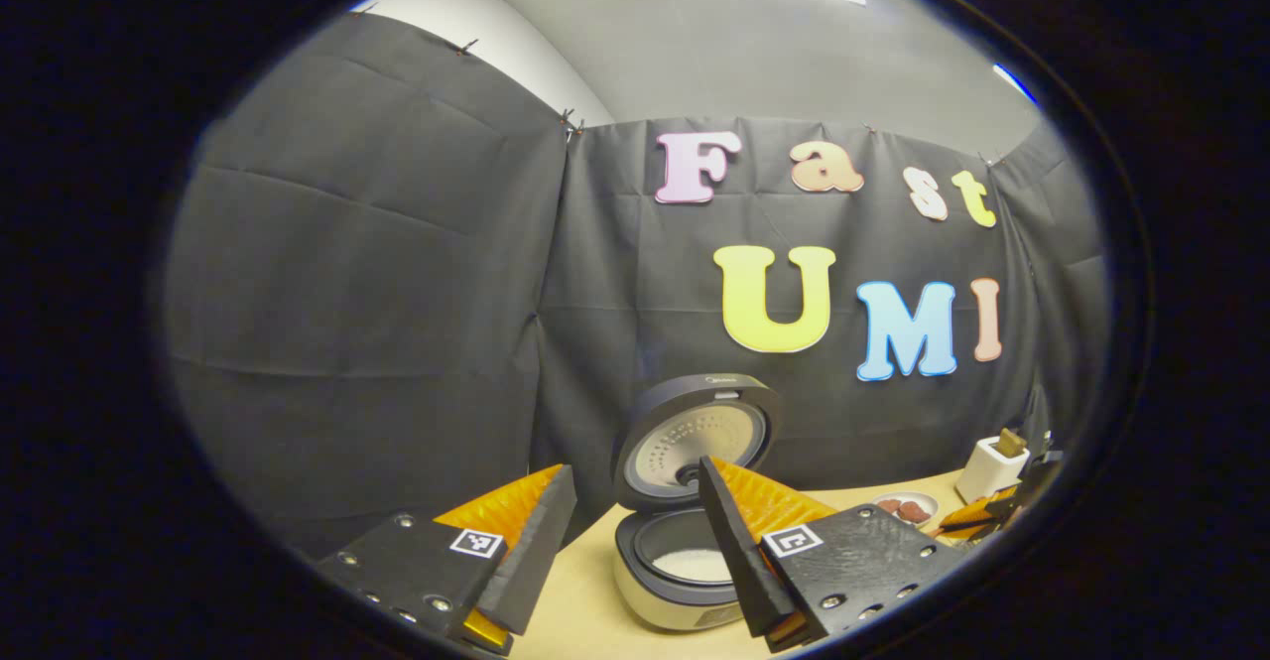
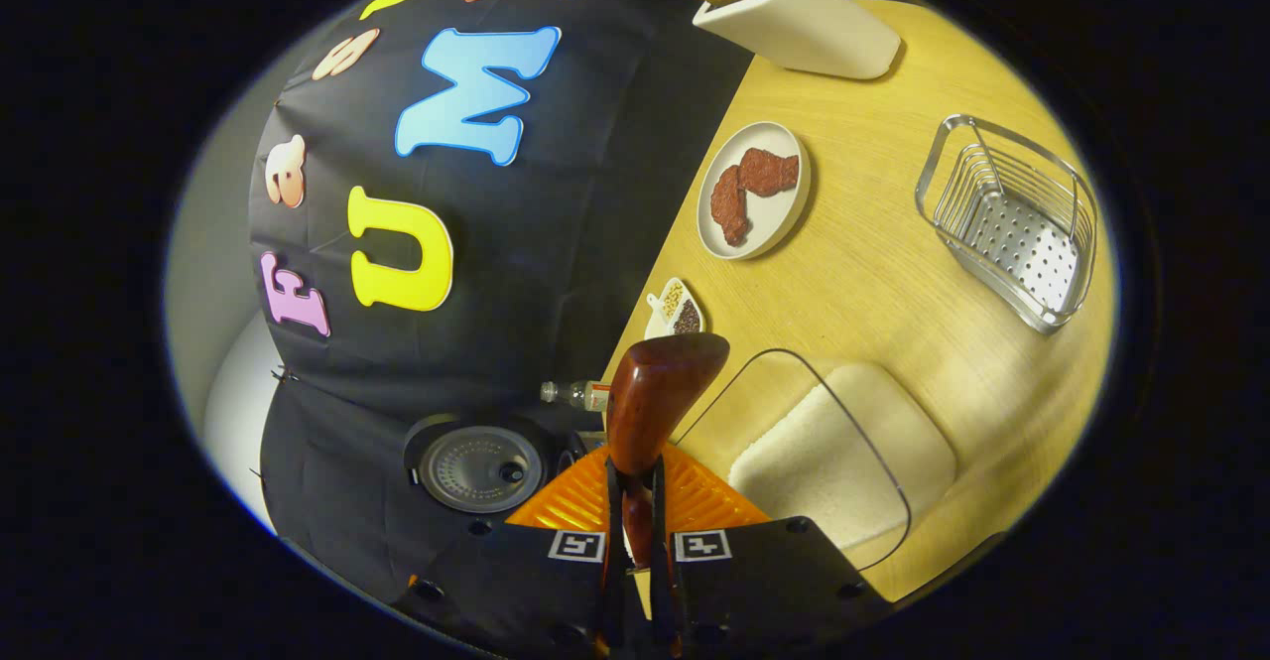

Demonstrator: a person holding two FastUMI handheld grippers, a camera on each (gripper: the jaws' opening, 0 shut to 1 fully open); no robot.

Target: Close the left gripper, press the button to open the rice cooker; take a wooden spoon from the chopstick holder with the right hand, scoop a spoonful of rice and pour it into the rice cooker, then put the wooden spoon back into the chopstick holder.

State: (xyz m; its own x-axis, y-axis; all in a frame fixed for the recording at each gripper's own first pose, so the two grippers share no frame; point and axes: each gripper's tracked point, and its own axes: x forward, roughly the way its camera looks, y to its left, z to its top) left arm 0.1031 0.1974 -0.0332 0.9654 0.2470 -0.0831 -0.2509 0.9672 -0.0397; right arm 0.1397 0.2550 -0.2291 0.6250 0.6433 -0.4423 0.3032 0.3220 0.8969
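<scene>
The rice cooker [image 1: 685,566] stands with its lid [image 1: 695,437] raised, and white rice lies in its inner pot. My left gripper [image 1: 635,531] is open in front of it, holding nothing. My right gripper [image 2: 635,491] is shut on the handle of the wooden spoon [image 2: 660,392], whose dark brown bowl sticks out past the fingertips, rolled sideways. No rice shows on the spoon. Just beyond it lies a clear container of white rice [image 2: 838,452]. The white chopstick holder [image 2: 799,20] [image 1: 992,466] stands at the table's back edge. The cooker's lid [image 2: 478,466] appears off to the side.
On the wooden table [image 2: 873,273] are a white plate with reddish pieces [image 2: 754,189] [image 1: 905,509], a small dish of beans [image 2: 677,308], a small bottle [image 2: 575,394] and a metal wire drainer rack [image 2: 1012,218]. Black cloth walls close in the back and left.
</scene>
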